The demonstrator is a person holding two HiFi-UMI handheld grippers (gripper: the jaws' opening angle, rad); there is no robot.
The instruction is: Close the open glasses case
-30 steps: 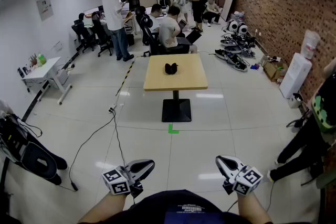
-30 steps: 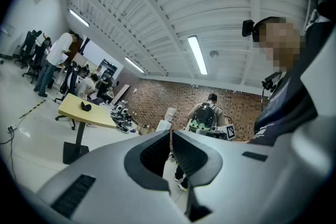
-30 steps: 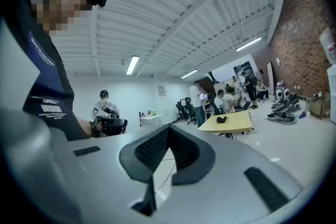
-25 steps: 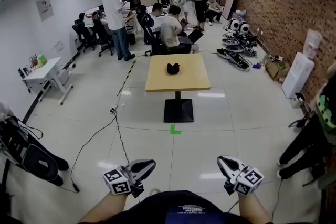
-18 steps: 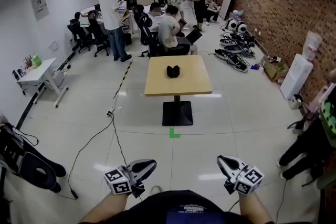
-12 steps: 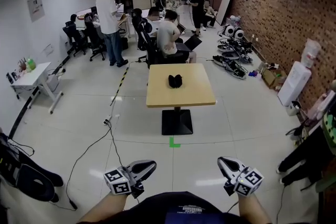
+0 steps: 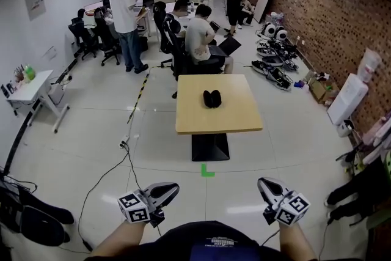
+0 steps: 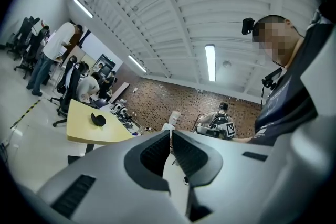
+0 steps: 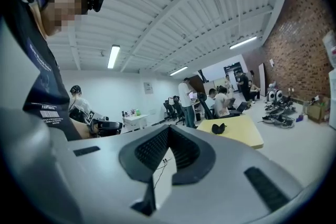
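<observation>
A black glasses case [image 7: 212,98] lies open on the square wooden table [image 7: 220,120] a few steps ahead of me. My left gripper [image 7: 173,187] and right gripper [image 7: 261,182] are held low in front of my body, far short of the table, both shut with nothing between their jaws. In the left gripper view the case [image 8: 97,119] shows small on the table [image 8: 84,131] beyond the left gripper [image 8: 170,134]. The right gripper view has the case [image 9: 218,128] on the table [image 9: 241,134] to the right of the right gripper [image 9: 168,130].
Behind the table several people sit or stand among office chairs [image 7: 173,40]. A cable [image 7: 125,159] runs over the floor at the left, and a green tape mark [image 7: 208,172] lies before the table's black base. Robots [image 7: 272,67] line the brick wall; a white desk [image 7: 24,90] stands left.
The table with the case has come nearer and lower in the head view as I walk toward it. Both grippers stay shut and keep their place before me.
</observation>
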